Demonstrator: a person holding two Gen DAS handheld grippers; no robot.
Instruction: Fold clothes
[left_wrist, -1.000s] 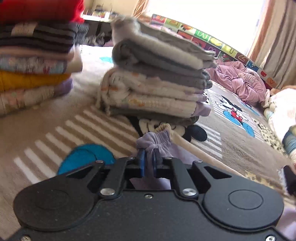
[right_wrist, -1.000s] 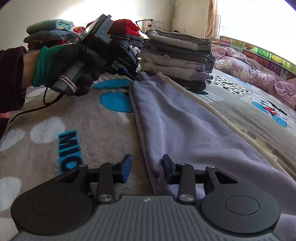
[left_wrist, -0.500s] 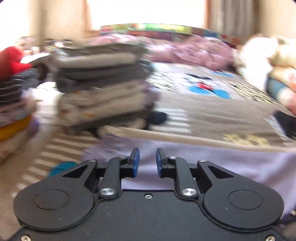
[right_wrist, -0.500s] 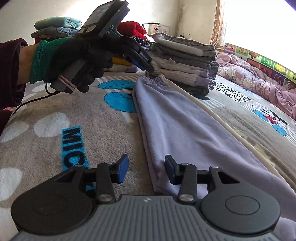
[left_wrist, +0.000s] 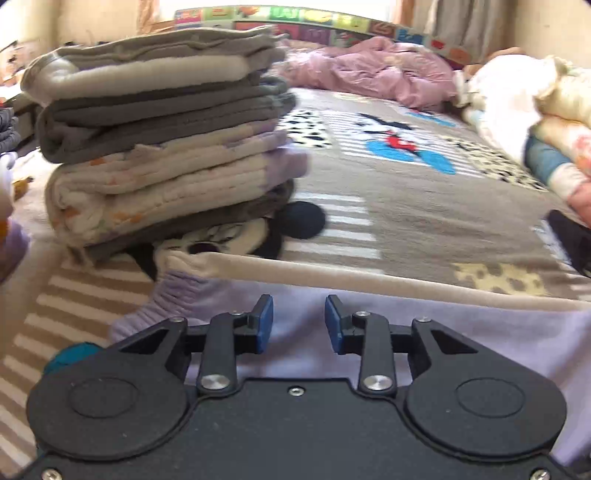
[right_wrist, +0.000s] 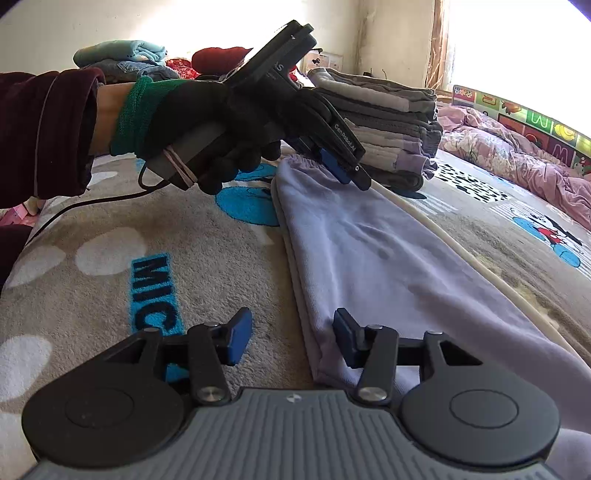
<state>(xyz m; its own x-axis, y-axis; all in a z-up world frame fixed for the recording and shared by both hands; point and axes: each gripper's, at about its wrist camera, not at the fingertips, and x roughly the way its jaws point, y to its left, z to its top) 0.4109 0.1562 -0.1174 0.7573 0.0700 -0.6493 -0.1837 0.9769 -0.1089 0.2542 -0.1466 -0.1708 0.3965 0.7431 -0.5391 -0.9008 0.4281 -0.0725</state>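
Observation:
Lavender trousers (right_wrist: 376, 258) lie flat and long on a Mickey Mouse blanket (right_wrist: 110, 258). Their gathered cuff (left_wrist: 177, 295) lies near the left gripper. My left gripper (left_wrist: 298, 323) is open and empty, held just above the lavender cloth (left_wrist: 480, 332) near the cuff. It also shows in the right wrist view (right_wrist: 345, 168), held by a gloved hand over the far end. My right gripper (right_wrist: 291, 341) is open, its jaws astride the near left edge of the trousers, holding nothing.
A stack of folded grey and cream clothes (left_wrist: 162, 147) stands just beyond the cuff and also shows in the right wrist view (right_wrist: 388, 122). A crumpled pink garment (left_wrist: 376, 74) lies farther back. Unfolded light clothes (left_wrist: 535, 122) are piled at the right. More folded stacks (right_wrist: 122, 59) stand behind.
My left gripper let go of the cuff, opened, and swung right and up over the trouser leg. My right gripper stayed open at the near edge.

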